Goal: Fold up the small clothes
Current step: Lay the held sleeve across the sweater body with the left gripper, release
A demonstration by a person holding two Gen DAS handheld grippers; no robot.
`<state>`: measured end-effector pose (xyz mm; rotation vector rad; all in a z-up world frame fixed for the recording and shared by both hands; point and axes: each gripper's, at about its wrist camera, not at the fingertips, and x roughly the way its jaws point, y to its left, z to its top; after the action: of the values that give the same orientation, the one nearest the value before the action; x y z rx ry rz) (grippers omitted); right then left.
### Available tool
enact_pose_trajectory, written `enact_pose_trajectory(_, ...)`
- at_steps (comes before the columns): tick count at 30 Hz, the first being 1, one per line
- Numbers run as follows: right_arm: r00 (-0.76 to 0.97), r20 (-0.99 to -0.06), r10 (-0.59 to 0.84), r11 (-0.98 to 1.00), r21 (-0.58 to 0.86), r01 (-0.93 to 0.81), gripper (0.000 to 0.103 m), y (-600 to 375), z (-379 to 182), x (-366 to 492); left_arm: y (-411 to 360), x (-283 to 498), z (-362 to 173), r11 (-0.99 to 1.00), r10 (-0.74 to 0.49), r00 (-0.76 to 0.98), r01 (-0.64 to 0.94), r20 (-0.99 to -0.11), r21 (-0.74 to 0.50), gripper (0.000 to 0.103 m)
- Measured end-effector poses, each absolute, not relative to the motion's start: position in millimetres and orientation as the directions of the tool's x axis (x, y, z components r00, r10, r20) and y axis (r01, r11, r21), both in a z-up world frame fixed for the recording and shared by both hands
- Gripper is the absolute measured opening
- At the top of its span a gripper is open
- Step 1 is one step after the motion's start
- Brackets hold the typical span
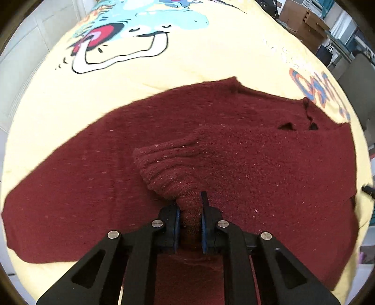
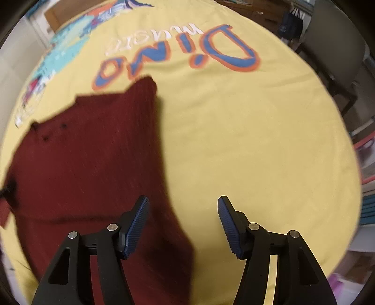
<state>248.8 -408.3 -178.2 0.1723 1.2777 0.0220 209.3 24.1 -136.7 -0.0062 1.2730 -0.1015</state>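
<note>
1. Maroon knit makes up the sweater (image 1: 234, 152), a small fuzzy garment spread flat on a yellow cloth (image 1: 199, 68) that covers the surface.
2. In the left wrist view the sweater lies across the near half of the cloth, reaching from close to its left edge almost to its right edge.
3. The cloth carries a cartoon dinosaur print (image 1: 140, 30) toward its far side and blue-and-orange lettering (image 2: 178, 58) near its far right part.
4. The left gripper (image 1: 191, 211) is clenched on a pinched-up ridge of the sweater; a ribbed fold (image 1: 168, 169), perhaps a cuff, bunches just beyond its tips.
5. Its blue pads (image 1: 204, 225) press the knit from both sides.
6. Small dark holes (image 1: 287, 126) show in the sweater near its far right part, by a seam.
7. The right gripper (image 2: 184, 206) hangs released over the cloth, jaws wide apart with nothing between them.
8. One of its ridged blue pads (image 2: 137, 227) sits above the sweater's right border; the other is over bare yellow cloth.
9. Beyond the cloth's far right corner stand cardboard boxes (image 1: 302, 21), and a grey chair (image 2: 337, 51) stands nearby.
</note>
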Motion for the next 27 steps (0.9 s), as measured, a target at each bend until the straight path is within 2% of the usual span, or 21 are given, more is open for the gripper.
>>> enact_pose_trajectory(4, 0.258, -0.945, 0.203, 0.967, 0.235, 0.098, 0.064, -394.2, -195.8, 280.6, 36.3, 208.4, -143.6, 0.994, -0.104, 0.274, 0.052, -0.956, -0.093, 0.012)
enact_pose_trajectory(7, 0.22, -0.956, 0.192, 0.971, 0.218, 0.102, 0.063, -385.3, -213.3, 296.4, 35.6, 208.2, -146.2, 0.995, -0.093, 0.278, 0.056, -0.956, -0.08, 0.012)
enact_pose_trajectory(8, 0.215, -0.956, 0.2, 0.969, 0.226, 0.1, 0.06, -383.5, -216.3, 298.3, 31.4, 210.8, -149.5, 0.995, -0.092, 0.277, 0.056, -0.956, -0.079, 0.012)
enact_pose_trajectory(9, 0.228, -0.95, 0.211, 0.967, 0.237, 0.091, 0.053, -381.8, -217.1, 298.1, 32.7, 209.9, -150.7, 0.995, -0.094, 0.275, 0.054, -0.957, -0.082, 0.012)
enact_pose_trajectory(10, 0.234, -0.947, 0.219, 0.967, 0.244, 0.08, 0.03, -380.6, -217.5, 297.7, 31.3, 210.3, -153.6, 0.995, -0.096, 0.272, 0.052, -0.958, -0.085, 0.012)
enact_pose_trajectory(11, 0.224, -0.948, 0.224, 0.965, 0.248, 0.084, 0.023, -380.5, -218.7, 296.6, 32.6, 210.7, -154.4, 0.995, -0.1, 0.268, 0.049, -0.958, -0.09, 0.012)
enact_pose_trajectory(13, 0.225, -0.951, 0.212, 0.965, 0.24, 0.108, 0.02, -382.9, -216.4, 293.7, 34.8, 211.1, -153.8, 0.994, -0.109, 0.266, 0.048, -0.958, -0.1, 0.012)
enact_pose_trajectory(18, 0.242, -0.961, 0.132, 0.981, 0.162, 0.109, 0.017, -385.9, -212.2, 287.8, 40.1, 211.4, -152.2, 0.993, -0.121, 0.276, 0.029, -0.953, -0.118, 0.013)
enact_pose_trajectory(21, 0.239, -0.961, 0.142, 0.978, 0.174, 0.116, 0.017, -383.4, -217.3, 285.6, 50.2, 206.4, -156.8, 0.994, -0.105, 0.274, 0.021, -0.956, -0.103, 0.018)
enact_pose_trajectory(23, 0.241, -0.96, 0.141, 0.979, 0.172, 0.112, 0.018, -380.1, -218.1, 284.8, 49.5, 206.2, -160.5, 0.997, -0.08, 0.277, 0.013, -0.957, -0.08, 0.027)
enact_pose_trajectory(24, 0.238, -0.962, 0.132, 0.982, 0.159, 0.102, 0.021, -376.3, -217.2, 284.8, 47.8, 207.5, -160.2, 0.998, -0.066, 0.276, 0.012, -0.959, -0.065, 0.03)
enact_pose_trajectory(26, 0.252, -0.963, 0.1, 0.988, 0.126, 0.088, 0.028, -367.7, -211.3, 286.2, 46.8, 210.2, -157.6, 0.999, -0.042, 0.265, 0.005, -0.963, -0.043, 0.042)
enact_pose_trajectory(27, 0.263, -0.96, 0.096, 0.989, 0.121, 0.081, 0.03, -363.4, -207.2, 285.6, 46.8, 211.1, -155.8, 0.999, -0.032, 0.261, 0.002, -0.965, -0.033, 0.044)
